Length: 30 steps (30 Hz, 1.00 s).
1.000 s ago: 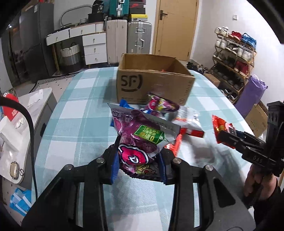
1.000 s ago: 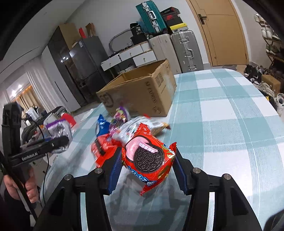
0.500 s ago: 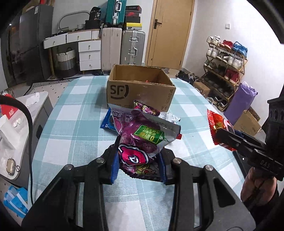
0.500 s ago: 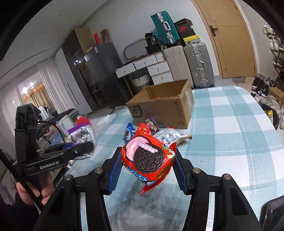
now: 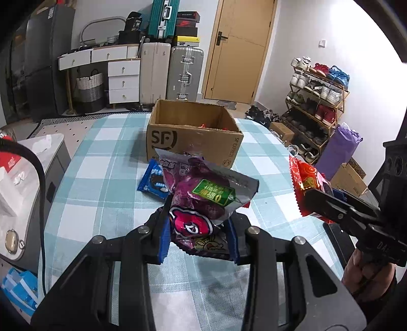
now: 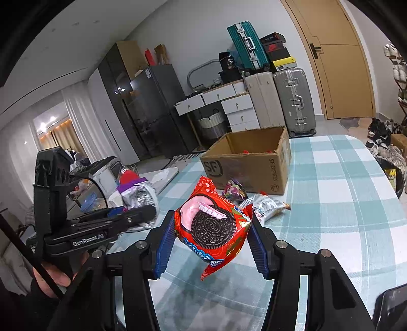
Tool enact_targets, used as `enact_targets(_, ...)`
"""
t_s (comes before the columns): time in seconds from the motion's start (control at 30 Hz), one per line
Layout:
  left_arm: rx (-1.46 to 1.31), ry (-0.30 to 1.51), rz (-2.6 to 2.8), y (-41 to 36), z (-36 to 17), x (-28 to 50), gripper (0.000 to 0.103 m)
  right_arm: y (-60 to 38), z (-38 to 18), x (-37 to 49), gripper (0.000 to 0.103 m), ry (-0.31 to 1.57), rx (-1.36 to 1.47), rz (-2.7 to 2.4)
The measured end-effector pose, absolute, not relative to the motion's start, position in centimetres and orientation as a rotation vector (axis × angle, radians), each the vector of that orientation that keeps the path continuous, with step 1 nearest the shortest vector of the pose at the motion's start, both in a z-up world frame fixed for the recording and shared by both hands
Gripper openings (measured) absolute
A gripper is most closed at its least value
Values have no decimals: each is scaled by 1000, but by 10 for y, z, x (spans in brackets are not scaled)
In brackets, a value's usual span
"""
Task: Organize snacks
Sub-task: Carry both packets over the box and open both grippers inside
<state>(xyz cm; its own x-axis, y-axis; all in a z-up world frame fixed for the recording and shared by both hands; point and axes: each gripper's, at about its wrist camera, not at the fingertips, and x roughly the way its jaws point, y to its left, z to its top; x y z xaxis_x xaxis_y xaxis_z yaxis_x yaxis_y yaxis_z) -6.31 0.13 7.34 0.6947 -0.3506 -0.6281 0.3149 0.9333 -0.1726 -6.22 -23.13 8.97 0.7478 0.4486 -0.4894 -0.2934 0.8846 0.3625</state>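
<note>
Ahead of both grippers, open cardboard box [image 5: 194, 135] with black courier print on front wall, upright on checked table [image 5: 101, 163]; bits of red wrapper visible low inside against far wall, rest of contents hidden by near wall. Table covered in teal-and-white check cloth, bare stretch directly under both tools. Beyond table: dark tall cabinet [image 6: 142, 112], white drawer unit [image 5: 122, 76], woven basket [image 5: 90, 85] under desk, two upright suitcases [image 5: 170, 72] with a teal case [image 5: 164, 17] and shoe boxes stacked on top, wooden door [image 5: 240, 48], shoe rack [image 5: 318, 99] to the right, purple bag [image 5: 339, 150] and small carton on floor beside it. Left of left tool, grey side unit [image 5: 30, 178] with white clutter on top. Between tools and box, loose snacks on cloth: blue cookie pack [image 5: 154, 180] just past left fingertips, small purple-pink packet [image 6: 234, 189] and silver-white packet [image 6: 269, 206] near box front, seen from right wrist. Left gripper [image 5: 198, 235] clenched on purple-and-silver snack bag [image 5: 203, 201], bag standing up out of blue pads, clear of cloth. Right gripper [image 6: 211, 244] grasping red cookie pack [image 6: 212, 224] by its sides, pads pressing in, pack held off table, lower end hanging below fingers. Each tool visible in other's view, a hand [image 5: 363, 270] on each handle; red pack off to right of left tool, purple bag off to left of right tool.
</note>
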Motion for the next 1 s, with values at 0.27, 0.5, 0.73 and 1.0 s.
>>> enact_targets(0.27, -47, 702, -411, 5, 89, -50, 33, -224, 112, -50, 54, 580, 230, 436)
enact_targets(0.5, -46, 706, -421, 12, 108, -16, 33, -224, 141, -27, 54, 534, 244, 457)
enact_targets(0.73, -42, 701, -432, 7, 142, 30, 33, -228, 175, 6, 54, 487, 261, 471)
enact_targets(1.0, -20, 699, -444, -5, 189, 94, 33, -227, 201, 59, 54, 484, 251, 490)
